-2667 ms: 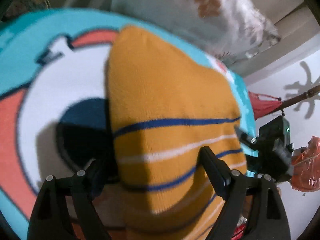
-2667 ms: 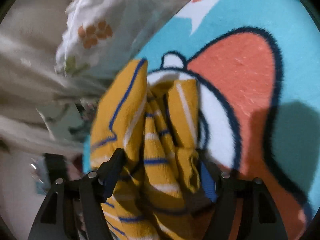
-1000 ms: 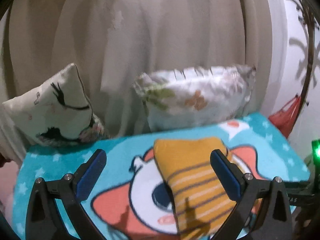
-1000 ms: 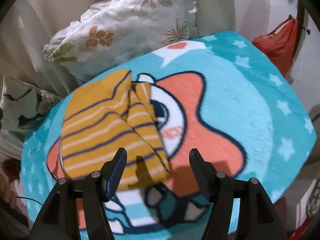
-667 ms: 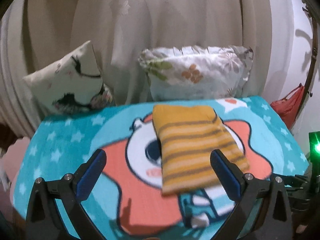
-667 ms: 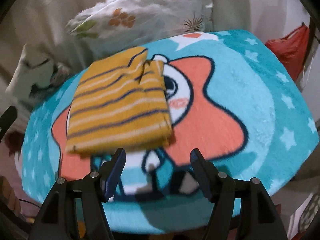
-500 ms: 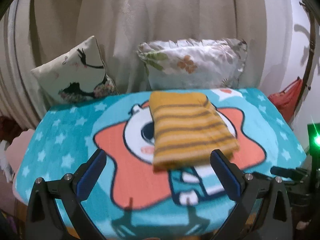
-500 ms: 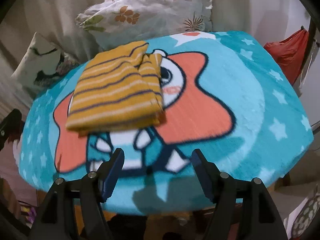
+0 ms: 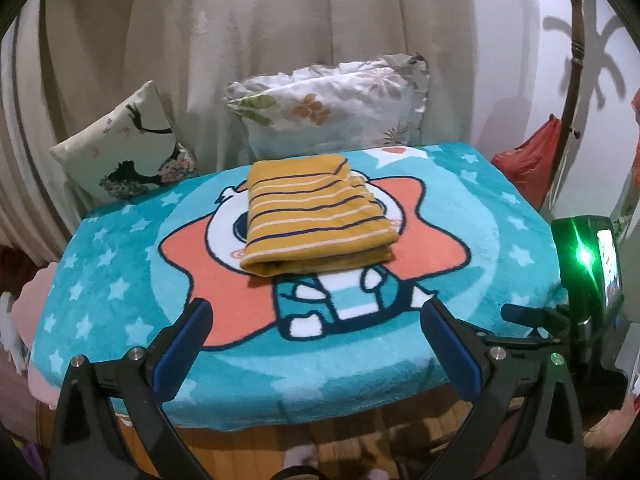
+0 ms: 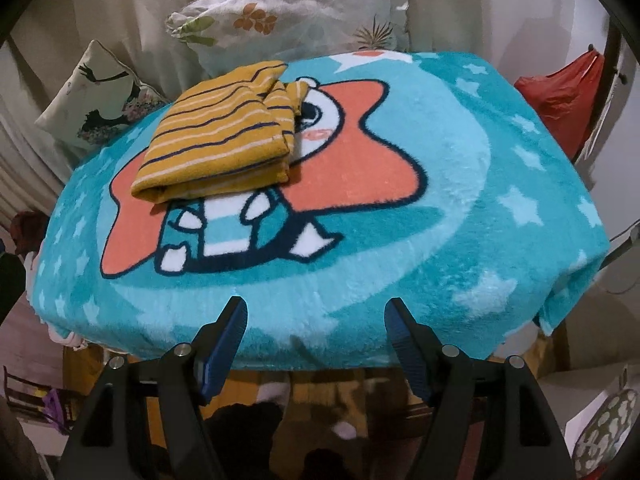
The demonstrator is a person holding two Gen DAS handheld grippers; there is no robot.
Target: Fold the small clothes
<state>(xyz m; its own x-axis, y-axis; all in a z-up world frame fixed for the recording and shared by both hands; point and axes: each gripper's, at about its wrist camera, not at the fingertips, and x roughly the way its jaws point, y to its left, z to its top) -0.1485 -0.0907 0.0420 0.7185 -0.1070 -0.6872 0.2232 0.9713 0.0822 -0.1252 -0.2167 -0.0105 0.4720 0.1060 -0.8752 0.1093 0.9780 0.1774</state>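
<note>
Honestly, your striped top (image 9: 316, 216) looks folded on the blanket (image 9: 472, 248), both jaws spread empty, so grab another piece next.

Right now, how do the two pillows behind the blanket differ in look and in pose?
The white frilled pillow with orange flowers and green leaves looks larger and lies broadside behind the turquoise cartoon blanket; the cream pillow with a black bird print looks smaller and sits tilted on a corner, further left. The floral one is directly behind the folded mustard striped garment; the bird one is off to its side. Both rest against the beige curtain.
</note>
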